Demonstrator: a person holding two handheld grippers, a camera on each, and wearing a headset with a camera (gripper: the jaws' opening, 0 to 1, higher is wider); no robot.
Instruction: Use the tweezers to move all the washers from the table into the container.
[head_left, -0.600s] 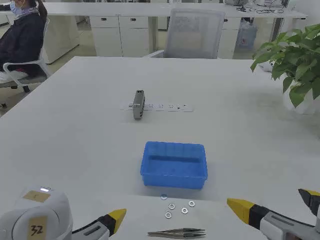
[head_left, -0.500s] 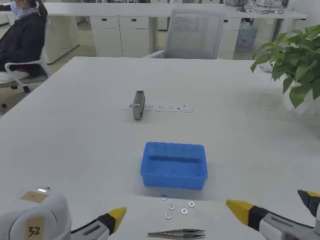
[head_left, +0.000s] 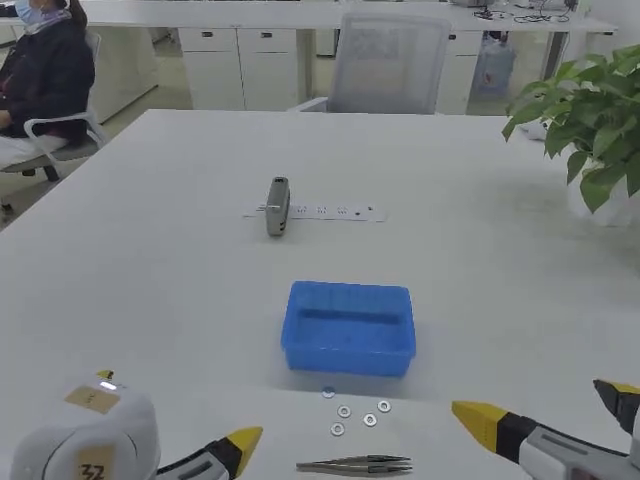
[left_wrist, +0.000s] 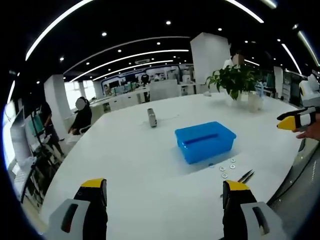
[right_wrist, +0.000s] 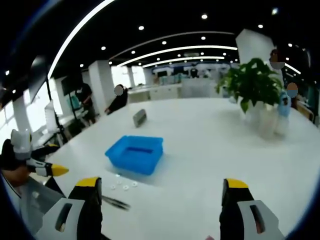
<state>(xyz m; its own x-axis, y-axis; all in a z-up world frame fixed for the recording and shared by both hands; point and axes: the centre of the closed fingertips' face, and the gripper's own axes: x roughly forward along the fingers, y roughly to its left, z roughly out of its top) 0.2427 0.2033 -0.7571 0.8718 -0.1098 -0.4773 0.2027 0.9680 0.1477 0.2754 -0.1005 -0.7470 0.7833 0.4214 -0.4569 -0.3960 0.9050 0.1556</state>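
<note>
Several small metal washers lie on the white table, just in front of the blue container. The tweezers rest flat on the table nearer to me than the washers. My left gripper is open and holds nothing; one of its yellow fingertips shows at the bottom left, left of the tweezers. My right gripper is open at the bottom right, with nothing between its jaws. From the right gripper view the container, washers and tweezers lie ahead to the left.
A grey device stands on a white power strip mid-table. A potted plant is at the right edge. An office chair is behind the table, and a person sits far left.
My left gripper has edged slightly to the right and lower. The view has tipped a little. Washers, tweezers and container have not moved.
</note>
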